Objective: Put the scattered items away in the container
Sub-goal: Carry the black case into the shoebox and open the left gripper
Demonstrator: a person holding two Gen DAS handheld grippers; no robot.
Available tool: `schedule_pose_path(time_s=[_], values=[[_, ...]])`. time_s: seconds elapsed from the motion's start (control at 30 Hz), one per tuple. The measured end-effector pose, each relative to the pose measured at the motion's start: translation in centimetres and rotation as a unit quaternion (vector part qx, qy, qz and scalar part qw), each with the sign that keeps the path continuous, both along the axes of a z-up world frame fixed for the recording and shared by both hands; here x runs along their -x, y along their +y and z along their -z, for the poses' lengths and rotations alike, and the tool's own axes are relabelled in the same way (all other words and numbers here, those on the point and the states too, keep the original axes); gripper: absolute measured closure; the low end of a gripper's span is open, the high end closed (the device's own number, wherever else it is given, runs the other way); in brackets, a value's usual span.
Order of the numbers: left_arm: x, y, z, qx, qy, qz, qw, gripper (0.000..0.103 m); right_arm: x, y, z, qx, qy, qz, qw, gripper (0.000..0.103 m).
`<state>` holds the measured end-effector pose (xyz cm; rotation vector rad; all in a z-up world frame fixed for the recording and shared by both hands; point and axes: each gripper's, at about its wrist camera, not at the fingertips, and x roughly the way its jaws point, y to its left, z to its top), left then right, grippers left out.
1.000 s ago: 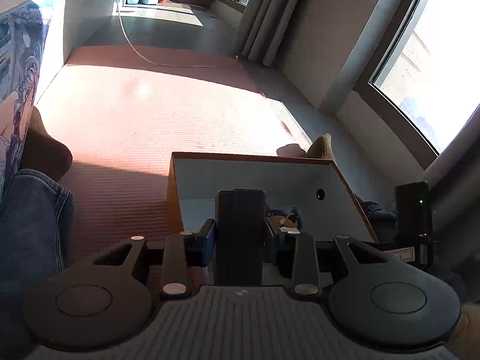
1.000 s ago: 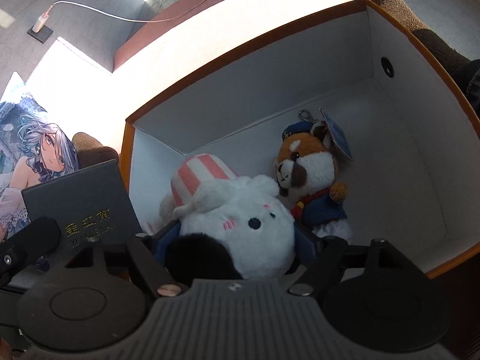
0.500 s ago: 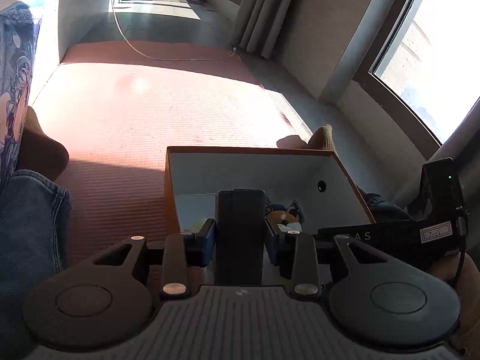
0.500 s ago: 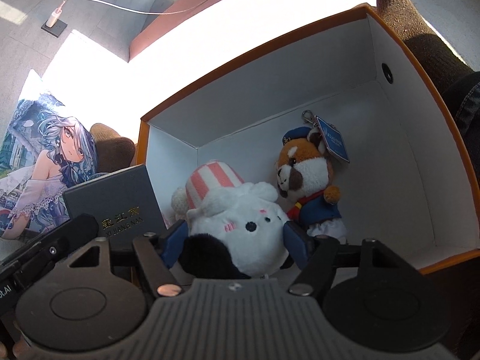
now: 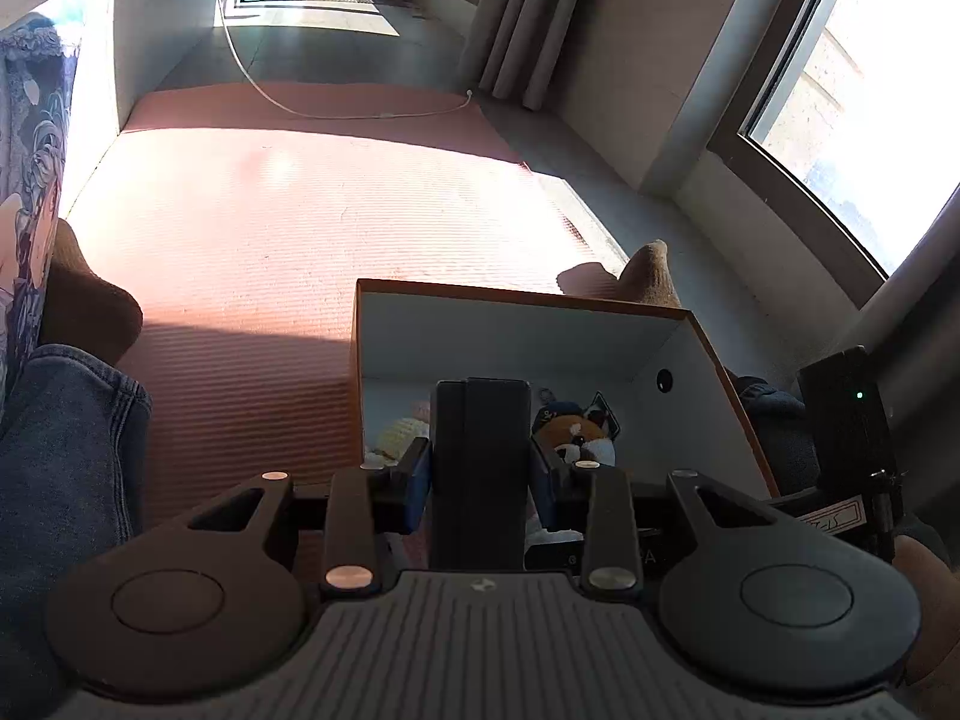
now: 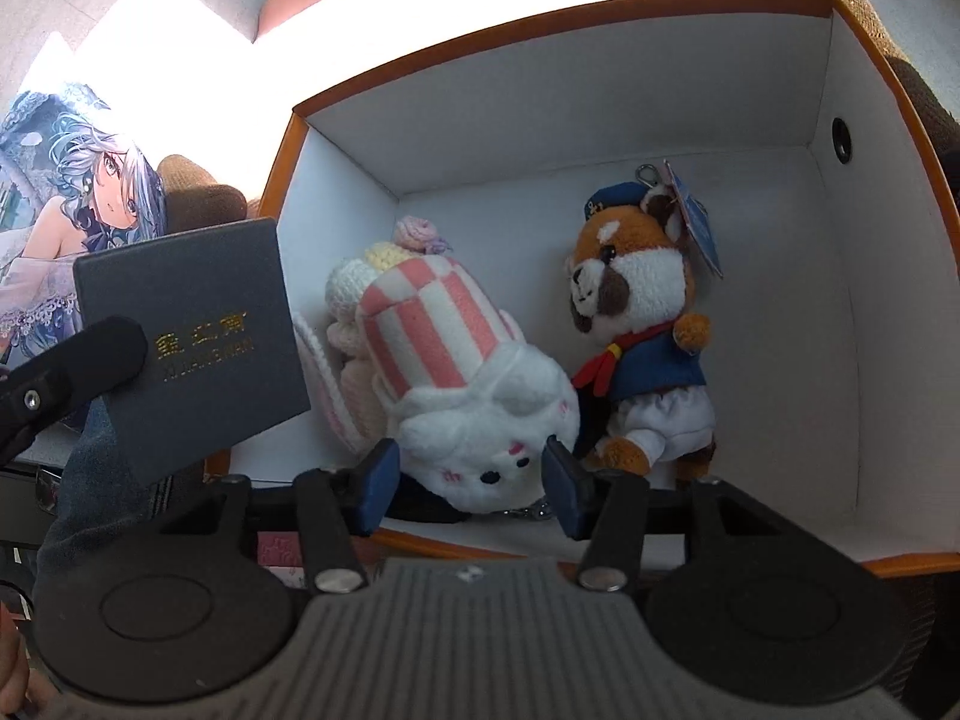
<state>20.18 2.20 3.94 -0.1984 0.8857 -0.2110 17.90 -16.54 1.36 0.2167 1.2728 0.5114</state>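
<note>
An orange-rimmed white box (image 6: 828, 6) (image 5: 522, 294) stands on the mat. Inside lie a red panda plush (image 6: 642, 324) (image 5: 579, 432), a crocheted cream and pink piece (image 6: 372, 276), and a white bunny plush (image 6: 480, 414) with a pink-striped hat. My right gripper (image 6: 471, 471) hangs over the box's near wall. Its jaws are closing, and the bunny's face lies between the blue pads on the box floor without being squeezed. My left gripper (image 5: 480, 462) is shut on a dark grey case (image 5: 480, 456) with gold lettering (image 6: 192, 348), held at the box's left rim.
A pink ribbed mat (image 5: 300, 210) covers the floor ahead. A person's jeans leg (image 5: 60, 450) and brown socks (image 5: 84, 300) (image 5: 651, 273) flank the box. A printed cushion (image 6: 78, 192) lies at the left. A white cable (image 5: 336, 114) crosses the mat's far end.
The right jaws have narrowed. The bunny plush has tipped down onto the box floor, hat pointing away. The left gripper still holds the dark case in place.
</note>
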Motion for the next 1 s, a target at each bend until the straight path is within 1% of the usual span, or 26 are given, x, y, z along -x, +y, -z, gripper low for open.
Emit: schedule_pose_path(time_s=[0.07, 0.13, 0.17, 0.2, 0.27, 0.37, 0.43, 0.53, 0.63, 0.73, 0.83, 0.87, 0.97, 1.0], values=[[0.0, -0.3, 0.0, 0.002, -0.002, 0.003, 1.0000, 0.064, 0.8, -0.7, -1.3, 0.007, -0.048, 0.002, 0.999, 0.046], [0.1, -0.9, -0.1, 0.010, -0.005, 0.008, 0.9999, 0.064, 1.9, -1.5, -3.0, 0.027, -0.113, 0.007, 0.993, 0.046], [0.1, -1.1, -0.1, 0.016, -0.006, 0.010, 0.9998, 0.064, 2.3, -2.0, -3.9, 0.041, -0.147, 0.012, 0.988, 0.045], [0.2, -1.4, 0.0, 0.023, -0.006, 0.012, 0.9997, 0.064, 2.7, -2.3, -4.4, 0.054, -0.171, 0.013, 0.984, 0.045], [0.1, -2.2, 0.2, 0.043, -0.004, 0.018, 0.9989, 0.064, 3.5, -3.5, -5.6, 0.083, -0.228, 0.016, 0.970, 0.045], [-0.3, -3.7, 0.9, 0.067, 0.004, 0.034, 0.9972, 0.064, 4.8, -4.9, -6.4, 0.125, -0.281, 0.013, 0.952, 0.044], [-0.6, -5.0, 1.3, 0.071, 0.008, 0.046, 0.9964, 0.064, 4.6, -5.9, -6.6, 0.144, -0.299, 0.011, 0.943, 0.044], [-1.4, -6.9, 1.9, 0.073, 0.014, 0.067, 0.9949, 0.064, 5.0, -6.8, -6.1, 0.180, -0.317, 0.007, 0.931, 0.045], [-2.1, -8.5, 2.9, 0.085, 0.025, 0.091, 0.9919, 0.064, 5.7, -7.1, -5.3, 0.222, -0.347, 0.007, 0.911, 0.046], [-3.0, -9.4, 4.2, 0.107, 0.042, 0.111, 0.9871, 0.064, 6.0, -8.0, -5.1, 0.235, -0.363, 0.032, 0.901, 0.046], [-4.0, -10.0, 5.8, 0.124, 0.064, 0.121, 0.9828, 0.064, 5.8, -9.0, -4.9, 0.250, -0.374, 0.064, 0.891, 0.046], [-4.3, -10.1, 6.2, 0.128, 0.071, 0.122, 0.9818, 0.064, 5.5, -9.2, -4.7, 0.251, -0.370, 0.070, 0.892, 0.046], [-5.3, -10.9, 7.3, 0.140, 0.090, 0.128, 0.9777, 0.064, 4.8, -9.7, -4.1, 0.241, -0.355, 0.076, 0.900, 0.046], [-5.6, -11.2, 7.5, 0.142, 0.096, 0.129, 0.9768, 0.064, 4.7, -9.7, -4.0, 0.242, -0.352, 0.076, 0.901, 0.046]])
